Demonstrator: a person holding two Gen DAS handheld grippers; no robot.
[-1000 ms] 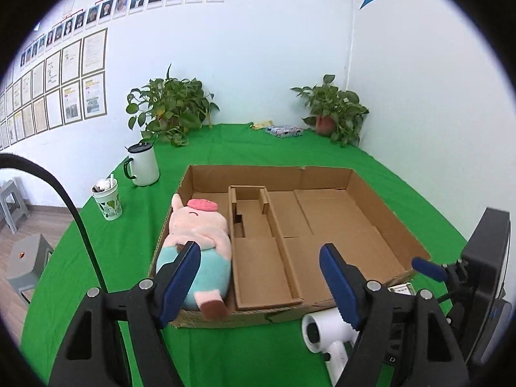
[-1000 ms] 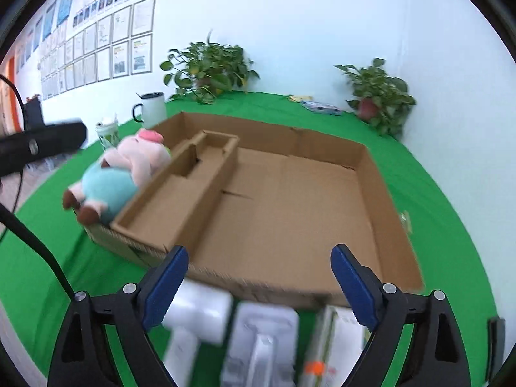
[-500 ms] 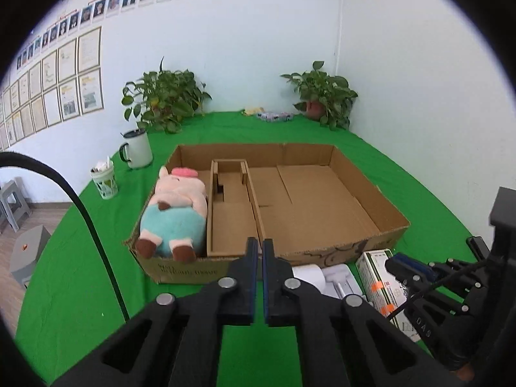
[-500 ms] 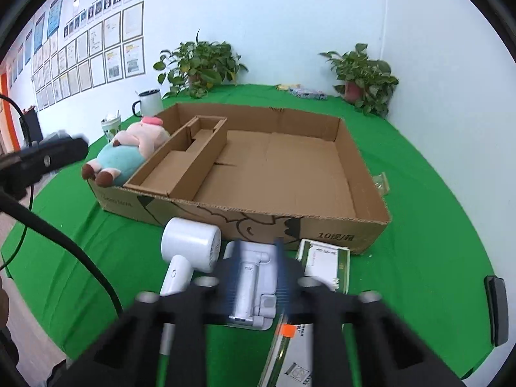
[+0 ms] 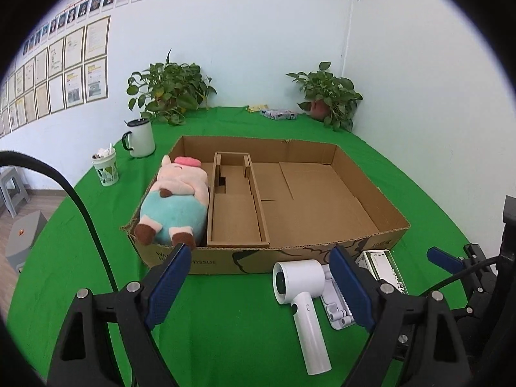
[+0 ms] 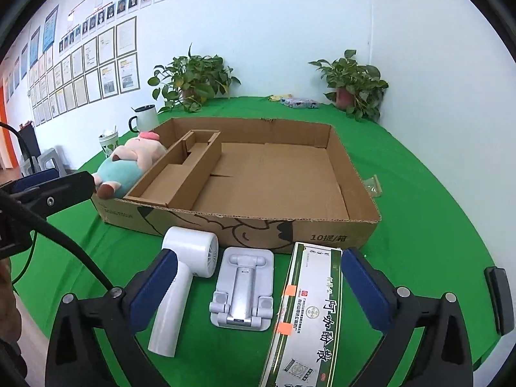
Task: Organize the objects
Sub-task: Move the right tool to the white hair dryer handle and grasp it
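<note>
Right wrist view shows me the long green box (image 6: 303, 316) lying on the desk (image 6: 435, 242) before the carton (image 6: 264, 225), its length running along my right gripper (image 6: 254, 293), whose fingers are opening around nothing, as are the left gripper (image 5: 258, 285) fingers.

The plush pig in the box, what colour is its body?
Plush pig: pink head, light teal body, brown and pink feet; clearest in the left wrist view.
</note>
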